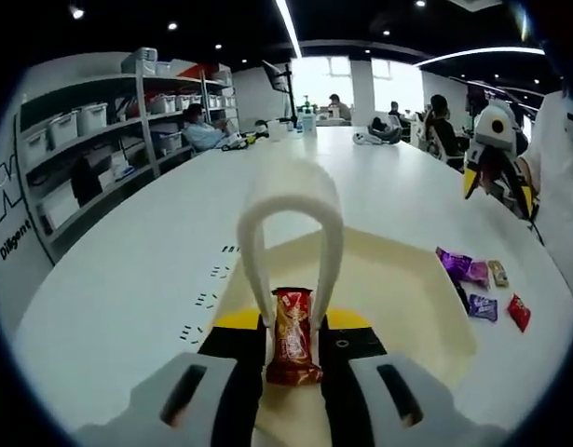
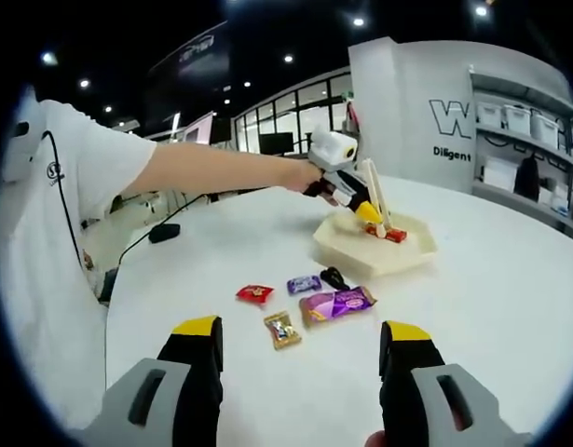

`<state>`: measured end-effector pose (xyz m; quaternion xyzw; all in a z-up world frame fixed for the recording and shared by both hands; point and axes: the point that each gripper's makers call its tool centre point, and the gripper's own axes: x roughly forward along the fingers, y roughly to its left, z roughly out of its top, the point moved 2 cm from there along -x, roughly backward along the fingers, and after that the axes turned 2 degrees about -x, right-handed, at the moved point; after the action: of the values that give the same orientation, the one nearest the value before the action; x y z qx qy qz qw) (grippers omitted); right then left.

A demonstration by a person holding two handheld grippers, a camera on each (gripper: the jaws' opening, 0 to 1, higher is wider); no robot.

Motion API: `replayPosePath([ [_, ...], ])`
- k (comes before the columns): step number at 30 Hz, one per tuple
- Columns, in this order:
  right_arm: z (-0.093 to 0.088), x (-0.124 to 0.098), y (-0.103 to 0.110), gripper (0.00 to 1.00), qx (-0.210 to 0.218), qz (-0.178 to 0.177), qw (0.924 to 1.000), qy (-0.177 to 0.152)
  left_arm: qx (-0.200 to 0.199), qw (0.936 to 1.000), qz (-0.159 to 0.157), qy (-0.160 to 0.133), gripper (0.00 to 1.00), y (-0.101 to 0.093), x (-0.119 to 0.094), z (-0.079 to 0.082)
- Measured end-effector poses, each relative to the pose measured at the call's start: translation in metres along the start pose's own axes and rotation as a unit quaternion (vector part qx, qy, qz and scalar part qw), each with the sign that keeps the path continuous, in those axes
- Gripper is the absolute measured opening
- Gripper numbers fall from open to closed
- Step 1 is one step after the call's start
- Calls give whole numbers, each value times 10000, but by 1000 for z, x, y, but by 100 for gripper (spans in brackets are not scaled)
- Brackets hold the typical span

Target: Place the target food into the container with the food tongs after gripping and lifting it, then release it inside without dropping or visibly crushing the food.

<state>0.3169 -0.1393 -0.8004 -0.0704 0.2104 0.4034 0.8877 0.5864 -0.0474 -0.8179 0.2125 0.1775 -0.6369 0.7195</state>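
Red snack packet (image 1: 293, 337) stands pinched between white tongs (image 1: 292, 223), themselves squeezed by the left gripper (image 1: 293, 346), its long axis running away from the camera over a cream tray (image 1: 407, 298). In the right gripper view, the right gripper (image 2: 301, 346) hovers with fingers spread above scattered sweets (image 2: 309, 303) on a white table (image 2: 510, 279). Storage shelves (image 1: 90, 158) line the wall of a bright office.

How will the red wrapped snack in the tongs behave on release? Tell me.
The red wrapped snack looks small and probably light. Its glossy wrapper seems slippery, so it could slide from the white tongs. Being flat, it should land in the cream container without rolling.
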Motion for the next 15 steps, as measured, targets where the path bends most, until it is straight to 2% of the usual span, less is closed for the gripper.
replayPosePath([
  [5, -1, 0, 0, 66, -4, -2, 10000, 19, 156, 9999, -11, 41, 21, 1, 1, 1],
  [11, 0, 0, -1, 66, 0, -12, 10000, 6, 156, 9999, 27, 36, 22, -1, 0, 1],
  [15, 0, 0, -1, 66, 7, -21, 10000, -3, 165, 9998, 123, -58, 22, -1, -8, 7],
])
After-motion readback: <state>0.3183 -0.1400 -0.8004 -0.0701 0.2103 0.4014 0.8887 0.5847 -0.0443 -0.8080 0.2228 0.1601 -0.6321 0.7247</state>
